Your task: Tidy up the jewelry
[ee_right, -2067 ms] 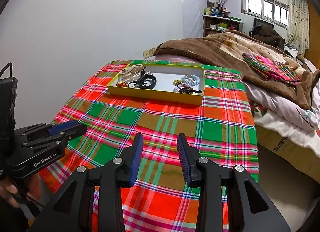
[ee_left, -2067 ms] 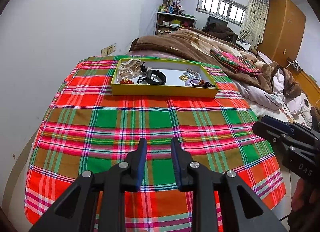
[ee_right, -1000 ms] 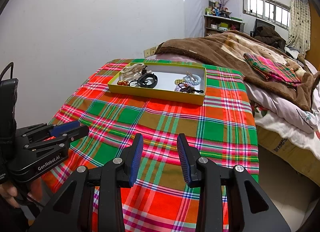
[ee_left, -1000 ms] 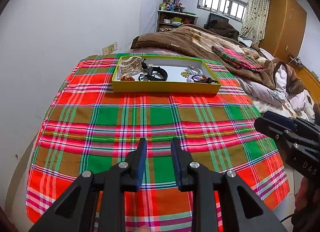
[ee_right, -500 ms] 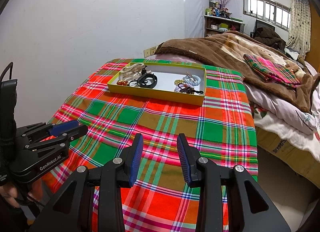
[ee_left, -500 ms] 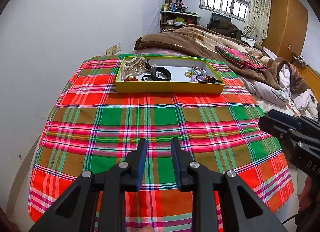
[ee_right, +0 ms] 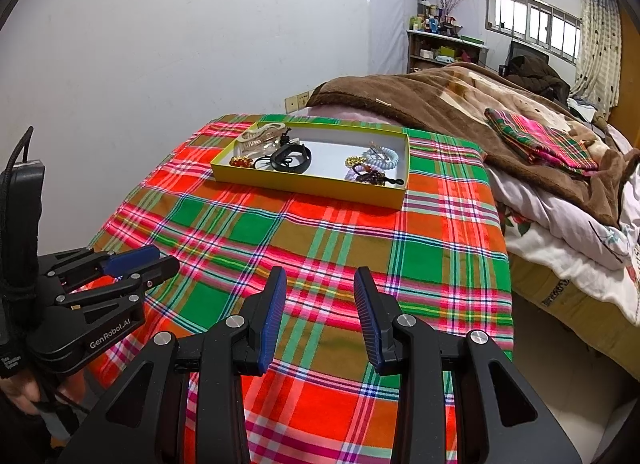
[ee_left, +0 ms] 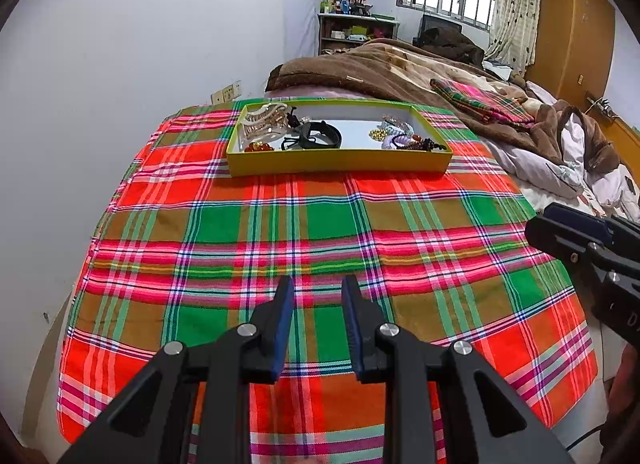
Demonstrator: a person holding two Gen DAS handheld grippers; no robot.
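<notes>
Hovering over the near edge of the plaid cloth (ee_left: pixel 320 224), the left gripper (ee_left: pixel 318 296) has its fingers apart and holds nothing. Far ahead of it sits the yellow tray (ee_left: pixel 340 164), with a cream hair claw (ee_left: pixel 262 122) at its left end, a black band (ee_left: pixel 320 136) in the middle and beaded bracelets (ee_left: pixel 404 138) at the right. The right gripper (ee_right: pixel 320 284) is also parted and empty, well apart from the tray.
</notes>
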